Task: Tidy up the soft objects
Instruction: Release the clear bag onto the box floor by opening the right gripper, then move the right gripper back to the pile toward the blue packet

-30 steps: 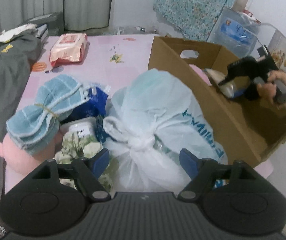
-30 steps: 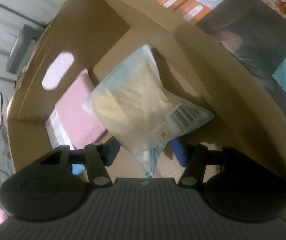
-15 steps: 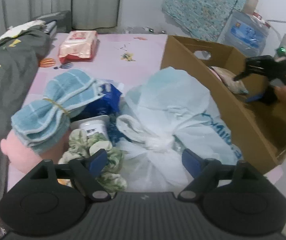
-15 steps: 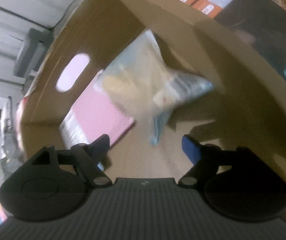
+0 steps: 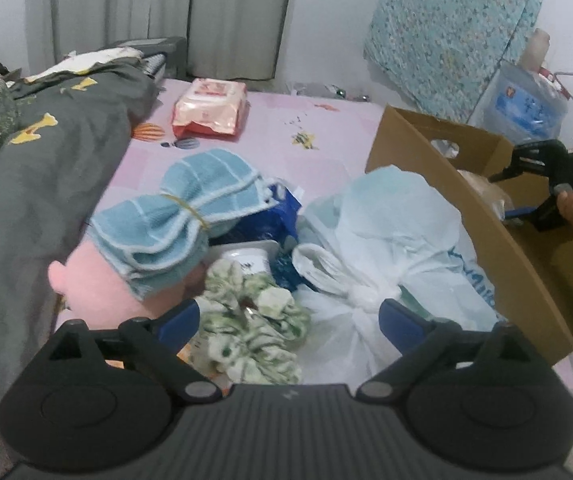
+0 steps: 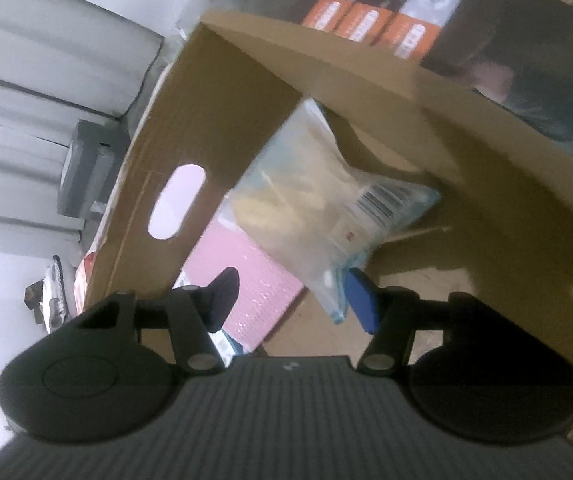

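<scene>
A cardboard box (image 5: 478,216) stands on the pink bed at the right. Inside it lie a clear packet of beige material (image 6: 322,200) and a pink bubble-wrap pad (image 6: 246,292). My right gripper (image 6: 290,300) is open and empty above the box floor, just short of the packet; it also shows in the left wrist view (image 5: 526,184). My left gripper (image 5: 288,320) is open and empty over a pile: a green floral cloth (image 5: 250,320), a knotted white plastic bag (image 5: 382,248), a bundled blue towel (image 5: 182,216) and a pink plush (image 5: 94,280).
A dark grey quilt (image 5: 26,184) covers the bed's left side. A pack of wipes (image 5: 210,108) lies further back. A blue packet (image 5: 274,216) and a white tub (image 5: 246,256) sit within the pile. A water jug (image 5: 526,100) stands behind the box.
My right gripper let go of the clear packet, which dropped into the box, and drew back. My left gripper pulled back and up from the white bag towards the floral cloth.
</scene>
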